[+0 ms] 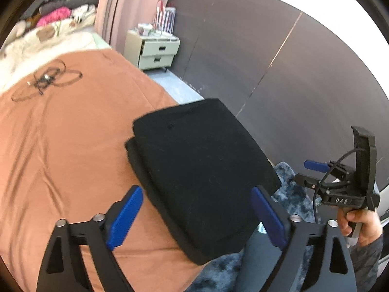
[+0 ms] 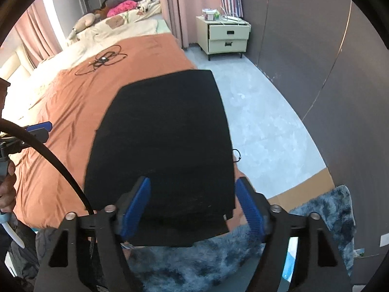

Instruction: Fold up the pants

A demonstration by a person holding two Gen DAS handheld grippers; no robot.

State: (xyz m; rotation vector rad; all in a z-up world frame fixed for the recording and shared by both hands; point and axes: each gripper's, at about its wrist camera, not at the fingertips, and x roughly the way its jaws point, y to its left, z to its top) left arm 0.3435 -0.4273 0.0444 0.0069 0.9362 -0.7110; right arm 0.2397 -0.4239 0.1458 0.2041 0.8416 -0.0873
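Nearest each camera, both tools stand released: the left hand-held gripper (image 1: 197, 219) and the right hand-held gripper (image 2: 194, 209) have blue pads spread with nothing pinched. Just beyond, toward 12 o'clock from the right one, the pants (image 2: 160, 141) lie as a folded black stack on the orange bedspread (image 2: 73, 112) at the bed's near corner, long axis running 6 to 12. The right tool looks squarer to the stack. Farther, at 11 o'clock, a coiled cable (image 2: 102, 60); at 1 o'clock, a nightstand (image 2: 226, 36)
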